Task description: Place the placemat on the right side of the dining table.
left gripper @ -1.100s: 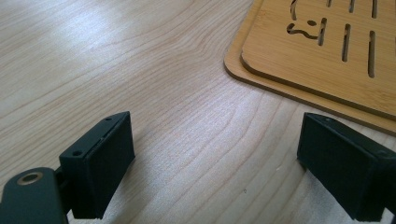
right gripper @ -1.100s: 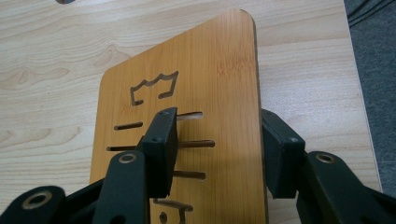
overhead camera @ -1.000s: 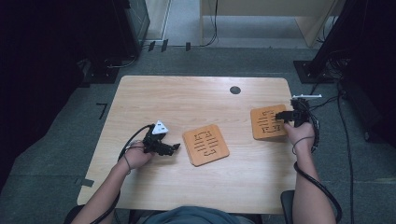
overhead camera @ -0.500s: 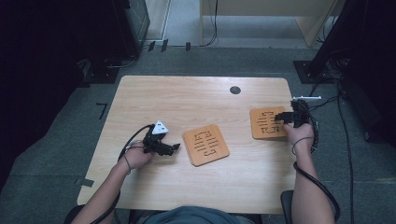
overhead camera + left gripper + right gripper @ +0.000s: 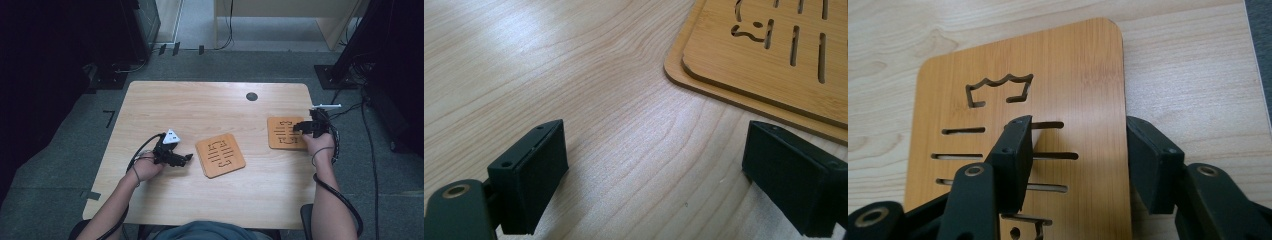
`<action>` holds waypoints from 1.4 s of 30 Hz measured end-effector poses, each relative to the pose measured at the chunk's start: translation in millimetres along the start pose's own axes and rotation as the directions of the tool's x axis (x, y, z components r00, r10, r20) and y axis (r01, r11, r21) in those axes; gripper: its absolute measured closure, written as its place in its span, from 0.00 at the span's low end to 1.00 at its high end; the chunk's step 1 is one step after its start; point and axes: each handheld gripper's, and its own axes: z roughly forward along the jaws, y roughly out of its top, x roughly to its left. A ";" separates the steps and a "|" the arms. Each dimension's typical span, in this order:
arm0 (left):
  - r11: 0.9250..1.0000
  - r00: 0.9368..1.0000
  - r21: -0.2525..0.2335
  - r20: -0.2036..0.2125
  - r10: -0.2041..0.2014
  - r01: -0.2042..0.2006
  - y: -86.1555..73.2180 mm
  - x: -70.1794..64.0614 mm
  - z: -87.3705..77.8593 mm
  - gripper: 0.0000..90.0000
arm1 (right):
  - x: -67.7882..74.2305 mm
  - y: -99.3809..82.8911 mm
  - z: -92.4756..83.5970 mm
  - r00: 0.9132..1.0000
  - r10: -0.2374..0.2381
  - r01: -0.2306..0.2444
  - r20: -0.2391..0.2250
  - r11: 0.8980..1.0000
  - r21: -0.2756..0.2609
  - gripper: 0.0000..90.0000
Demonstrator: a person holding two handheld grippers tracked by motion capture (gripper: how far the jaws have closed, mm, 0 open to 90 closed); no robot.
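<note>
- The left gripper (image 5: 187,157) rests low on the table (image 5: 165,107), its jaws wide apart and holding nothing, just beside the stacked coasters (image 5: 220,155).
- The right gripper (image 5: 296,127) is over the single coaster (image 5: 283,133) near the right edge. Its jaws have just been opening and straddle the coaster's edge without pressing.
- I judge this coaster was just placed; next the hand must withdraw.

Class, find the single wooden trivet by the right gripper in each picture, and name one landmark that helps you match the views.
High view: the single trivet lies flat at the table's right side, under the right gripper.
Left gripper view: not in it; the trivets there are the stacked pair.
Right gripper view: it lies centre frame, one jaw over it, the other past its edge.
Shared landmark: the light wooden table.
</note>
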 end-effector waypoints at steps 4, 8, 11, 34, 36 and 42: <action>1.000 1.000 0.000 0.000 0.000 0.000 0.0 0.0 0.0 0.11 | 1.4 -0.2 0.4 1.000 -0.017 0.017 0.008 1.000 -0.004 0.52; 1.000 1.000 0.000 0.000 0.000 0.000 0.0 0.0 0.0 0.11 | 3.0 -0.4 -1.5 1.000 -0.030 0.030 0.007 0.999 -0.022 0.48; 1.000 1.000 0.000 0.000 -0.001 0.001 0.0 0.0 0.0 0.11 | 6.6 -0.9 -2.4 0.999 -0.045 0.045 -0.001 0.999 -0.027 0.47; 1.000 1.000 0.000 0.000 0.001 -0.001 0.0 0.1 0.0 0.11 | 35.1 -8.5 3.1 0.985 -0.169 0.169 -0.037 0.986 0.001 0.42; 1.000 1.000 0.000 0.000 0.001 -0.001 0.0 0.1 0.0 0.11 | 37.6 -9.1 3.3 0.982 -0.184 0.184 -0.037 0.983 0.002 0.42; 1.000 1.000 0.000 0.000 0.001 -0.001 0.0 0.1 0.0 0.11 | 42.8 -9.9 3.3 0.980 -0.195 0.195 -0.041 0.981 -0.002 0.41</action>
